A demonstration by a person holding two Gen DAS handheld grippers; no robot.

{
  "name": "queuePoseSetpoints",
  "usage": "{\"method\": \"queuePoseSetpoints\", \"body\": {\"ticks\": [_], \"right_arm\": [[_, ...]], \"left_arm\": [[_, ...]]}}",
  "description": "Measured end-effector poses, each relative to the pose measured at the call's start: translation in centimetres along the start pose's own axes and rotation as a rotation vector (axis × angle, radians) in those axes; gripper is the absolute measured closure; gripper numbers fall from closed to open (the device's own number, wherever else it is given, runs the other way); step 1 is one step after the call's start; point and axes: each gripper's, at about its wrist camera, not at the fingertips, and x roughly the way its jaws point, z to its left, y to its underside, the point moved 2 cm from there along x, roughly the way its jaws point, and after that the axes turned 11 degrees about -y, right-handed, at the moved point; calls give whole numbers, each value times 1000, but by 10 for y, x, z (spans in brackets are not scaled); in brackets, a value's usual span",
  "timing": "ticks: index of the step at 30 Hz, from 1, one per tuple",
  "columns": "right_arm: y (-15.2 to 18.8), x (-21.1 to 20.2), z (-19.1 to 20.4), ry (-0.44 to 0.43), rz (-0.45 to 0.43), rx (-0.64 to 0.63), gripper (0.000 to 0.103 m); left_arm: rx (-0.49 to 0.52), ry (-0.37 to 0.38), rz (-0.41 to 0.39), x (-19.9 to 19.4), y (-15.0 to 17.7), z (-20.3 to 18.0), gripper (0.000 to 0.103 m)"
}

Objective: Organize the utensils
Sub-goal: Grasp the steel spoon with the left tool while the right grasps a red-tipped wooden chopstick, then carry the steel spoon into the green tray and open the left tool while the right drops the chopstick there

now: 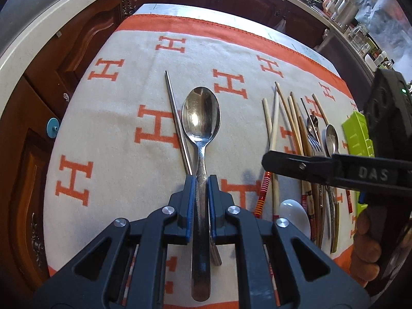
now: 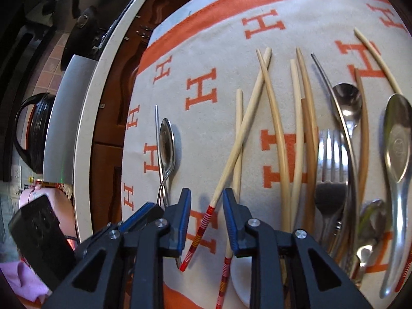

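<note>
Metal spoons (image 2: 346,103) — five can be made out, one of them apart from the heap. One fork (image 2: 332,154). One white spoon (image 1: 294,216). One green tray (image 1: 358,134). Two metal chopsticks (image 1: 177,121) show. Wooden chopsticks (image 2: 275,118) — about ten, overlapping, so the count is unsure.

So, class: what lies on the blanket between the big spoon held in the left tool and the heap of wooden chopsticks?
Only bare blanket. The left wrist view shows nothing between the spoon and the chopsticks.
</note>
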Motion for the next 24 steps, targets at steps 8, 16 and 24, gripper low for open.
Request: {"method": "queuePoseSetpoints", "body": {"ticks": [8, 16, 24], "right_arm": [[-1, 5, 5, 108, -39, -19, 98], [5, -14, 2, 36, -65, 2, 98], [24, -42, 9, 32, -81, -53, 98]], "left_arm": [[-19, 20, -6, -4, 1, 2, 95], [-27, 23, -13, -13, 6, 2, 95], [-19, 25, -38, -29, 10, -3, 95]]}}
